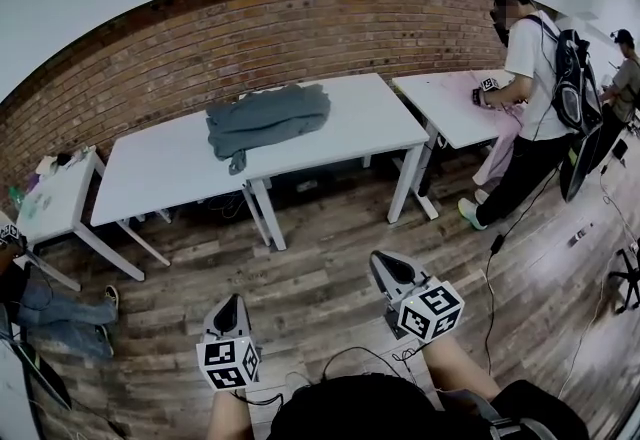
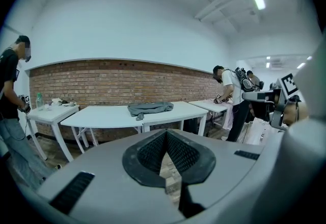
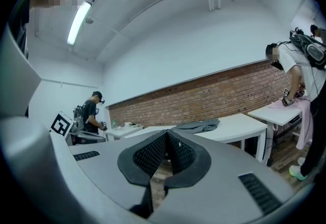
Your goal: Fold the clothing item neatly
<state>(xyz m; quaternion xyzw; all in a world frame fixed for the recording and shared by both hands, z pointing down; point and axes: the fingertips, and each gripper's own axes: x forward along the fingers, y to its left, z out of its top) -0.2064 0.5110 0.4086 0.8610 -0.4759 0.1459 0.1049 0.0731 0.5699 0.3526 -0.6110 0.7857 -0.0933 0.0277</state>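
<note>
Nearest the viewer, the left gripper (image 1: 228,316) and right gripper (image 1: 392,275) hang over the wooden floor (image 1: 330,268), each with jaws pressed together on nothing. Beyond them, a crumpled grey garment (image 1: 266,119) lies on the white table (image 1: 180,168), before the brick wall (image 1: 200,48).

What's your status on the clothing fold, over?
Left gripper and right gripper shut, empty, held over the wood floor. Grey garment lies bunched, unfolded, on the white table ahead. Only that floor between; person works at the next table.
</note>
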